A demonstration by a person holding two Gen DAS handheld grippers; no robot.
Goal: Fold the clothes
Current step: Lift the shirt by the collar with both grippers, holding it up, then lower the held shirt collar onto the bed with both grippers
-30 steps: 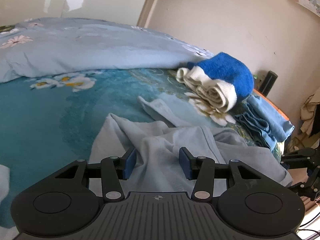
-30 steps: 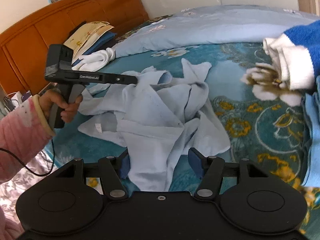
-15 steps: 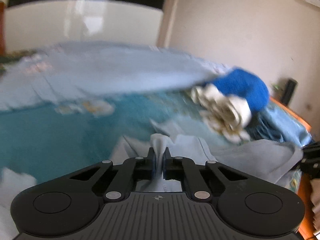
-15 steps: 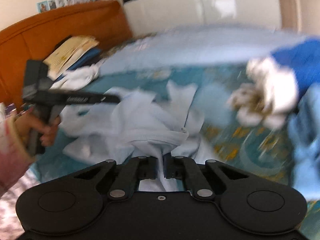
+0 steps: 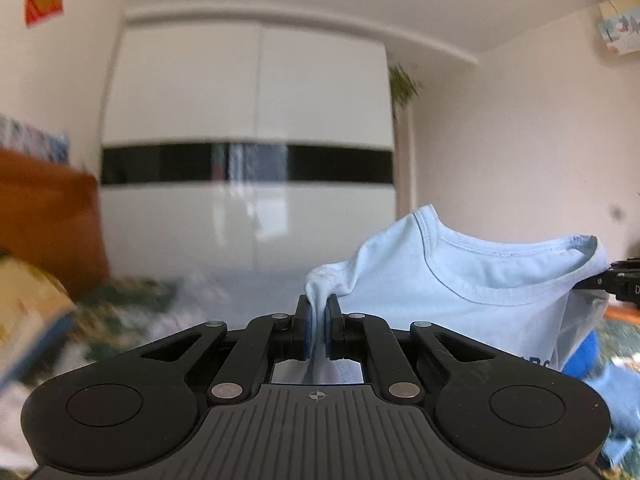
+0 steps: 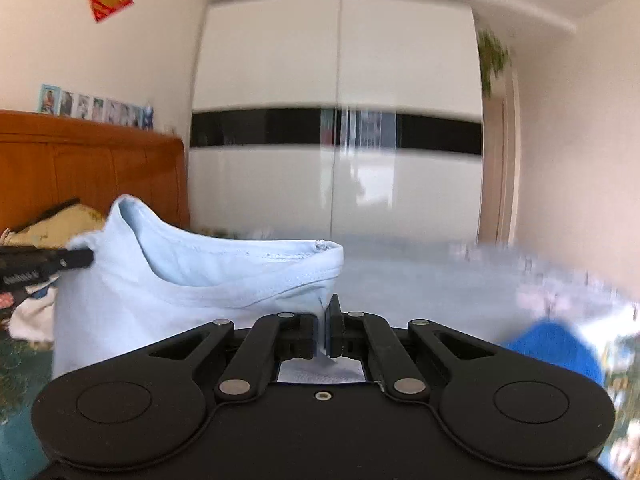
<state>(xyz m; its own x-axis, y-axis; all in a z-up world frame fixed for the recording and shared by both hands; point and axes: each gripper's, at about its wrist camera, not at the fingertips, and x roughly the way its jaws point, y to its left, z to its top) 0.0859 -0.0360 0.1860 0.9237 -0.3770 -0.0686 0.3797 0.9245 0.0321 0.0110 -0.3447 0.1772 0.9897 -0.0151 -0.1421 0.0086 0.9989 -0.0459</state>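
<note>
Nearest the lens in the left wrist view, the left claw (image 5: pixel 318 322) was pinched tight on a bunch of the pale blue T-shirt (image 5: pixel 472 276), the cloth running down between its blue pads (image 5: pixel 307 330). In the right wrist view the right claw (image 6: pixel 326 328) was likewise clamped on a fold of the same shirt, its jaws together with only fabric between them. Both grips sat at the shoulders, one on each side of the neckline (image 5: pixel 500 246), so the shirt's width ran from claw to claw and its body hung down below, raised clear of the bed (image 6: pixel 420 276).

The coming move, as I judge it, turns on that line: the shirt lay to the right of the left claw and to the left of the right one, neither hand nearer, so both would have to draw apart evenly to spread it before laying it flat.

The left view alone showed dark lettering low on the chest (image 5: pixel 534 362) and the right tool's tip at the far shoulder. The right view alone showed the left tool's black bar (image 6: pixel 44 260) reaching the other shoulder and the wooden headboard (image 6: pixel 80 168) behind. Farthest off stood the white wardrobe (image 6: pixel 340 80), blurred in both views.
</note>
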